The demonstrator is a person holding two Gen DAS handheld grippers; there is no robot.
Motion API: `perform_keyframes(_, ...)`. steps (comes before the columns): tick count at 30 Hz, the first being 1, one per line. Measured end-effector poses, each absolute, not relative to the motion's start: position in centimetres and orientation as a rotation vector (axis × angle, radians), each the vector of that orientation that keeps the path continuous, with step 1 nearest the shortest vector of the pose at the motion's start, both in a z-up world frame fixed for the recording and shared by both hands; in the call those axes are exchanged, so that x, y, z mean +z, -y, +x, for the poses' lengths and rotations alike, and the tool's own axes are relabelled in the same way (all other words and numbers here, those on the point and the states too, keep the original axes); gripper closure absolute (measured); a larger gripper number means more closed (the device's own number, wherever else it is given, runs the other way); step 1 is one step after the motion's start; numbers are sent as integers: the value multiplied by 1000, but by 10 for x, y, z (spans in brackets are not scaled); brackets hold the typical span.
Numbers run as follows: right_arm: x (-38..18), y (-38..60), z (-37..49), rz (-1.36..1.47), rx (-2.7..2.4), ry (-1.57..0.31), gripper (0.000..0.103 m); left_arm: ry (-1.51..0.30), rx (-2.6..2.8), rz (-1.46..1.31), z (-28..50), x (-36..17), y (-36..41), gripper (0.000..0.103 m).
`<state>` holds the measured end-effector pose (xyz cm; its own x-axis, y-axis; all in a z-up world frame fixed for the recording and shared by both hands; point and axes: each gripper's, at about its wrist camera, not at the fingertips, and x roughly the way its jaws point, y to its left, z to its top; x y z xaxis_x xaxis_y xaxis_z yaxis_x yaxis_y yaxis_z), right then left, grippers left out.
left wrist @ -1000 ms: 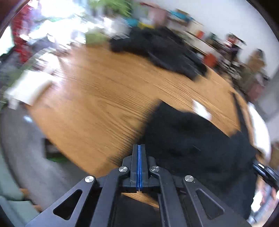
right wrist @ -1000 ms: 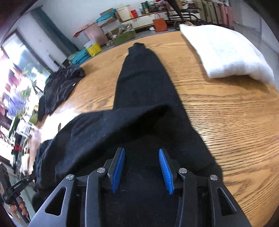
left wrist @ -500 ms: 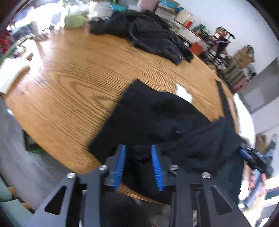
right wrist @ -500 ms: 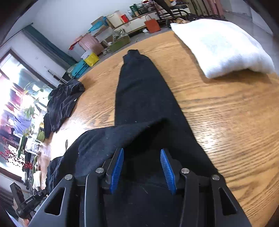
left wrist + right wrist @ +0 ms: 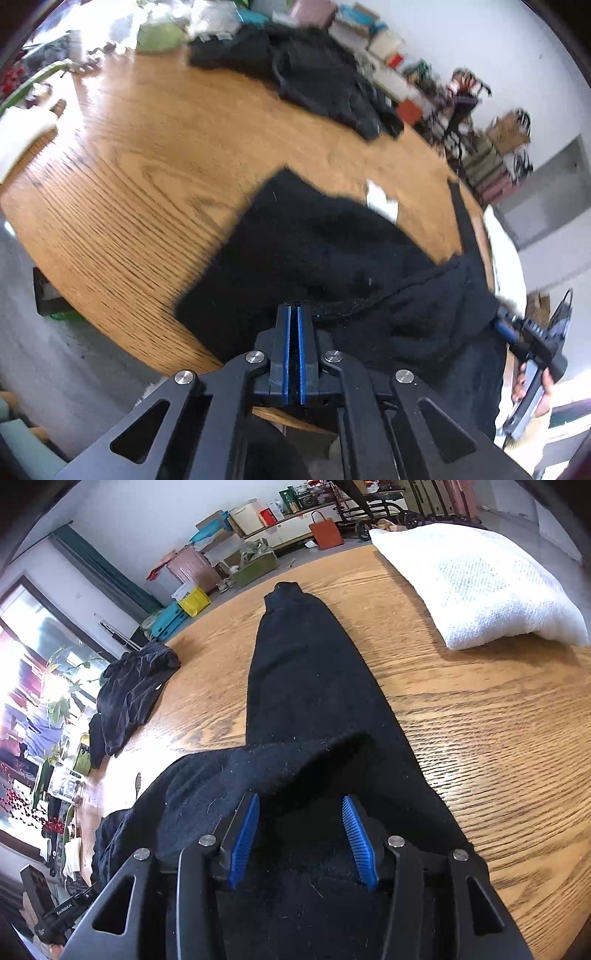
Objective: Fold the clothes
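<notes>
While the black garment [image 5: 310, 701] is spread under the wide-open right gripper [image 5: 300, 836], its hem is pinched by the closed left gripper [image 5: 294, 325]; a white towel [image 5: 480, 587] is seen clearly only in the right view.

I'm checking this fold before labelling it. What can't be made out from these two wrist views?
- Left wrist view: whether the shut left hand-held gripper pinches the black garment; its tips hide the contact.
- Right wrist view: the garment's near hem, hidden under the open right hand-held gripper.
- Left wrist view: the dark clothes pile is motion-blurred.
- Right wrist view: the white folded cloth is cut off at the edge.
</notes>
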<state>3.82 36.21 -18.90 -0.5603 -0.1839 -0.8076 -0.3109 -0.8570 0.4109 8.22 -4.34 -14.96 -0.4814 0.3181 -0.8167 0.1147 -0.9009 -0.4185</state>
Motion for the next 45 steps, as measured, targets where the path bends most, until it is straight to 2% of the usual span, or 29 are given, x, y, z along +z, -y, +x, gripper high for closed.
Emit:
perform_keyframes(7,-187,-371,31,-1404,2569,-869,51,607,2669,-1458,83,-127,61,100)
perform_keyframes(12,-183,-364,34,-1403,2582,-885,52,676,2714,-1449,81,-127,83,100)
perform_keyframes(14,-183,-359,38,-1399,2572,-820,61,606,2737,-1480,76,-130,75,100)
perform_keyframes(16,-184,-357,41,-1374,2558,-739,91,536,2754,-1506,75,-131,68,100)
perform_keyframes(18,-186,-361,45,-1347,2563,-750,94,516,2757,-1525,72,-134,66,100)
perform_keyframes(21,-192,-373,47,-1342,2560,-825,93,537,2730,-1597,66,-146,67,97)
perform_keyframes(22,-197,-376,45,-1358,2556,-835,85,541,2718,-1637,66,-149,69,97)
perform_keyframes(23,-202,-381,45,-1378,2546,-869,84,544,2705,-1678,65,-151,70,97)
perform_keyframes(25,-209,-391,50,-1392,2531,-965,67,583,2707,-1691,70,-147,80,96)
perform_keyframes(26,-208,-396,56,-1377,2534,-1023,64,602,2709,-1698,73,-145,85,94)
perform_keyframes(28,-203,-404,67,-1347,2536,-1034,58,670,2758,-1654,82,-131,99,85)
perform_keyframes(30,-193,-414,80,-1320,2544,-1012,52,673,2851,-1584,91,-113,100,66)
perform_keyframes(31,-187,-417,85,-1300,2548,-995,51,631,2839,-1547,91,-107,89,65)
perform_keyframes(33,-176,-421,93,-1259,2559,-945,51,550,2810,-1475,91,-95,68,65)
perform_keyframes(37,-158,-396,81,-1237,2672,-731,63,358,2608,-1390,74,-91,-19,65)
perform_keyframes(39,-162,-380,70,-1268,2715,-707,63,293,2530,-1393,66,-98,-58,65)
perform_keyframes(45,-203,-368,52,-1403,2578,-566,65,204,2502,-1629,38,-146,-107,65)
